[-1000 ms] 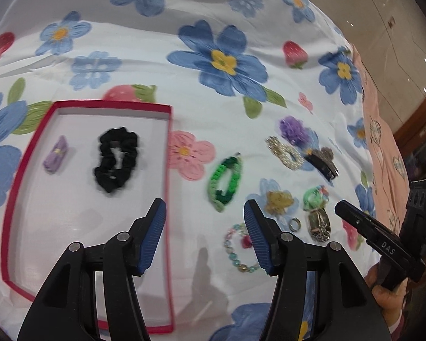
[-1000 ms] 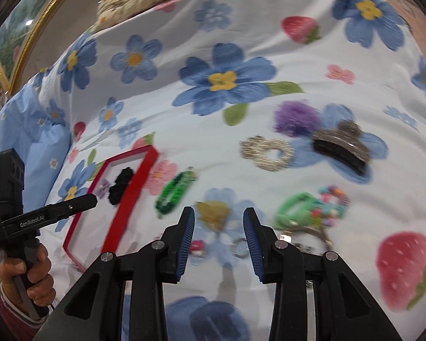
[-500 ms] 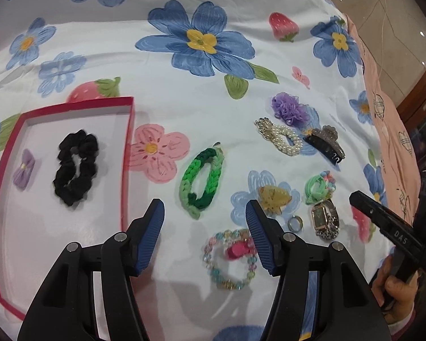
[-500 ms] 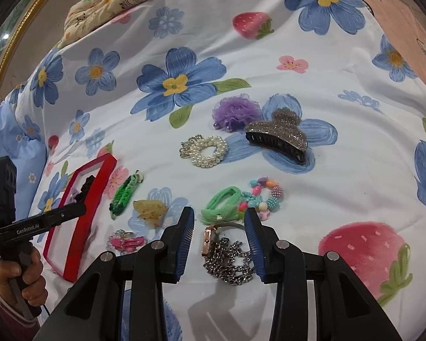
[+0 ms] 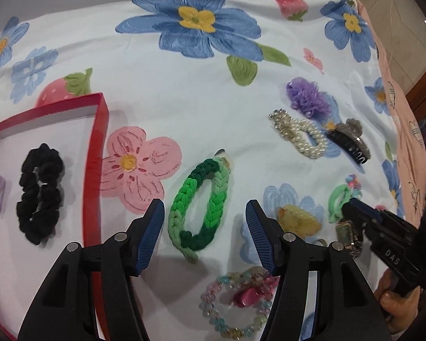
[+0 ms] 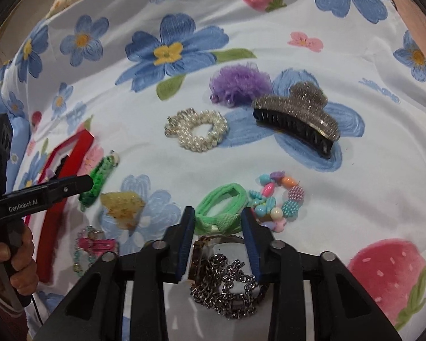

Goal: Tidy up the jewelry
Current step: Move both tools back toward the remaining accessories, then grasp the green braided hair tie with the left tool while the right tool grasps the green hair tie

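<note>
My left tool (image 6: 82,183) reads "GenRobot.AI" along its side; my right tool (image 5: 352,203) carries "DAS". The left tool's jaws stand open over the green braided band (image 5: 200,207), nothing between the pads. The right tool's jaws have just been closing – the watch (image 6: 227,272) with its chain strap lies between them, but I cannot tell whether the pads press on it. Against a second ago, both tools sit lower and nearer the bed sheet (image 5: 170,91), and the red box (image 5: 99,147) with the black scrunchie (image 5: 39,193) has slid toward the left edge of the left view. The pearl bracelet (image 6: 197,132) and hair claw (image 6: 298,119) lie just beyond the right tool.
</note>
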A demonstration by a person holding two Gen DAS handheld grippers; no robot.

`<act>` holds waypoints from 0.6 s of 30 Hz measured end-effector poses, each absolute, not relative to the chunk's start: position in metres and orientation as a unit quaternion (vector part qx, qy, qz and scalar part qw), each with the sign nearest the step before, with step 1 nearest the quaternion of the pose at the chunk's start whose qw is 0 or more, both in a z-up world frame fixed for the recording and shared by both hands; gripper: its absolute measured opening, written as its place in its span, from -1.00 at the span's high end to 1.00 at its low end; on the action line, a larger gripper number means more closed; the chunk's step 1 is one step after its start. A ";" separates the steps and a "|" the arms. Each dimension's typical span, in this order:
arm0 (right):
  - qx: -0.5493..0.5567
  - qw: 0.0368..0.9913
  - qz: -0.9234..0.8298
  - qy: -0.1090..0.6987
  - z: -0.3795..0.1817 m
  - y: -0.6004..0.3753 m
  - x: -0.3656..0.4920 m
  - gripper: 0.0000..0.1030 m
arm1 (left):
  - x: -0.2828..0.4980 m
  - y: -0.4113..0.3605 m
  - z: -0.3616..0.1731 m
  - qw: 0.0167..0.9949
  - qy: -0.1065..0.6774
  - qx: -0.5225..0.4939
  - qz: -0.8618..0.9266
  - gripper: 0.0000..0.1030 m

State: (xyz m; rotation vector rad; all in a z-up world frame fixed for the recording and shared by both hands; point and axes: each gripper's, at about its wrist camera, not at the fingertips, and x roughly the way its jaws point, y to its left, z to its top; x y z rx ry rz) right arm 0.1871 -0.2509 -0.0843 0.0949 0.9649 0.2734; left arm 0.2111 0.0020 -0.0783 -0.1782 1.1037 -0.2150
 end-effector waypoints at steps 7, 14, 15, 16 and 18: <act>0.051 0.885 0.125 0.446 -0.080 -0.258 0.183 0.89 | 0.209 0.001 -0.082 0.841 0.521 -0.086 -0.116 0.64; 0.068 0.894 0.148 0.417 -0.056 -0.254 0.174 0.94 | 0.191 0.012 -0.056 0.854 0.495 -0.104 -0.123 0.86; 0.067 0.896 0.152 0.413 -0.053 -0.251 0.172 0.94 | 0.187 0.015 -0.052 0.856 0.490 -0.108 -0.124 0.86; 0.068 0.896 0.155 0.409 -0.050 -0.249 0.170 0.94 | 0.184 0.017 -0.049 0.858 0.486 -0.111 -0.125 0.86; 0.070 0.896 0.166 0.405 -0.044 -0.243 0.167 0.94 | 0.175 0.024 -0.041 0.862 0.476 -0.121 -0.124 0.86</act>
